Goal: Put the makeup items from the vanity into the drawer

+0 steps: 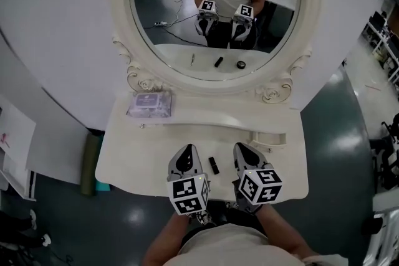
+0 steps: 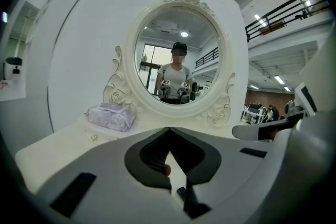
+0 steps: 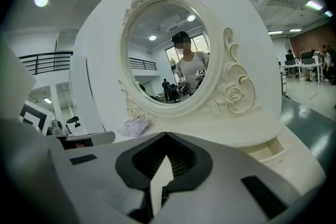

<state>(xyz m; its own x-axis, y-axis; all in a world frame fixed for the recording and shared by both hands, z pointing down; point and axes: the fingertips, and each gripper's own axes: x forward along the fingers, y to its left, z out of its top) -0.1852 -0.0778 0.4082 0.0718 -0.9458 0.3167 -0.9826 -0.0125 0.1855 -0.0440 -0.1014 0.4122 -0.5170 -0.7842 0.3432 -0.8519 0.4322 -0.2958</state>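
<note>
Left gripper is hanging over the vanity front with its jaws pressed together, pinching nothing, and the little black tube is lying on the top just right of it. I'm guessing it's light, stiff and a bit slick (probably rolling too), so I'd be pinching it across the middle. Right gripper is sitting clamped shut and empty as well, with the open drawer just beyond it.

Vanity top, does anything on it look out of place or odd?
Nothing looks spilled or damaged. A small black tube lies loose near the front edge, and the little drawer at right stands open.
</note>
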